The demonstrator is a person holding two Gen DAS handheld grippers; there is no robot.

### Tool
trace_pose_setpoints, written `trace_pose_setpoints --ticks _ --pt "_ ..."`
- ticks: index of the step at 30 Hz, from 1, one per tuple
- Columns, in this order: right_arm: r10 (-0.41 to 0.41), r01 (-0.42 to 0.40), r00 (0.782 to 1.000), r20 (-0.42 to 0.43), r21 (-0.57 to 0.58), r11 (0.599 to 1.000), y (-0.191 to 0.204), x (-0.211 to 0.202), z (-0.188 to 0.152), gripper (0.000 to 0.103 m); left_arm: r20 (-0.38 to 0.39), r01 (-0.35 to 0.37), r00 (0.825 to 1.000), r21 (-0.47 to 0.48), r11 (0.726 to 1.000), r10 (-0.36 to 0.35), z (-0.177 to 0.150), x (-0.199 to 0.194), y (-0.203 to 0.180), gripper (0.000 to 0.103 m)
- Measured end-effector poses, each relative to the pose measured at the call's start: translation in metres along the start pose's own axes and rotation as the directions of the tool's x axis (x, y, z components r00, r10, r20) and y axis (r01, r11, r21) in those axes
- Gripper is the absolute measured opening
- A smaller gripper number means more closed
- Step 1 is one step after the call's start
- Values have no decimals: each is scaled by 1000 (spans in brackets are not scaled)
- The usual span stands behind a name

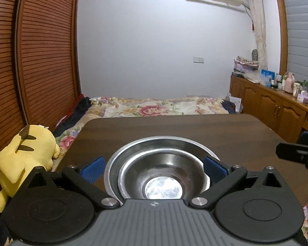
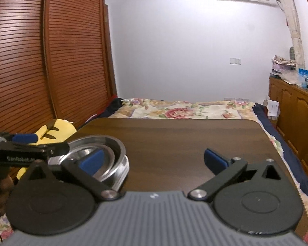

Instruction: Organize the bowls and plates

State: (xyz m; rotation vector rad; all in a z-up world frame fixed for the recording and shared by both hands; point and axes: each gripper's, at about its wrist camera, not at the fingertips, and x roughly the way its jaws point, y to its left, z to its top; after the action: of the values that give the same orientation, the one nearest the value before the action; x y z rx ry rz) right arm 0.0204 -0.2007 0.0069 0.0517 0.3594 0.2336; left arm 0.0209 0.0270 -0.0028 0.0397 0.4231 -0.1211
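Table point(image 2: 195, 139) has lots of bare room right of one steel bowl point(image 1: 164, 170) on one plate point(image 1: 162, 141); we see left gripper point(image 1: 154, 167) and right gripper point(image 2: 154, 162) released, holding nothing.

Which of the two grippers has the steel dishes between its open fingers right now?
The left gripper: the stacked steel dishes sit between its fingers. The right gripper opens over bare table.

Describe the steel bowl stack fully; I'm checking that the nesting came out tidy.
The steel bowl stack looks like shiny, brushed stainless steel: a smaller bowl nested upright inside a wider one, rims roughly concentric, with a flat round base that reflects light. It sits on the dark wooden table, near the left and front edges. The left gripper stands open around it, its blue pads clear of the rim. In the right wrist view the stack looks level, and only the table touches it.
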Motion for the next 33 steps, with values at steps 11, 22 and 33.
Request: trace_pose_setpoints --ticks 11,22,33 --pt "-87 87 996 -1 10 996 -4 -7 -15 103 -20 -6 1000 22 1000 7 -18 -3 -15 103" --pt "-119 119 993 -9 14 993 -7 -7 -32 103 -25 -36 999 6 999 36 -31 -4 -17 103" --pt "-128 128 992 -20 13 992 -7 -4 -45 103 -7 -40 999 7 999 40 -38 -11 -17 103"
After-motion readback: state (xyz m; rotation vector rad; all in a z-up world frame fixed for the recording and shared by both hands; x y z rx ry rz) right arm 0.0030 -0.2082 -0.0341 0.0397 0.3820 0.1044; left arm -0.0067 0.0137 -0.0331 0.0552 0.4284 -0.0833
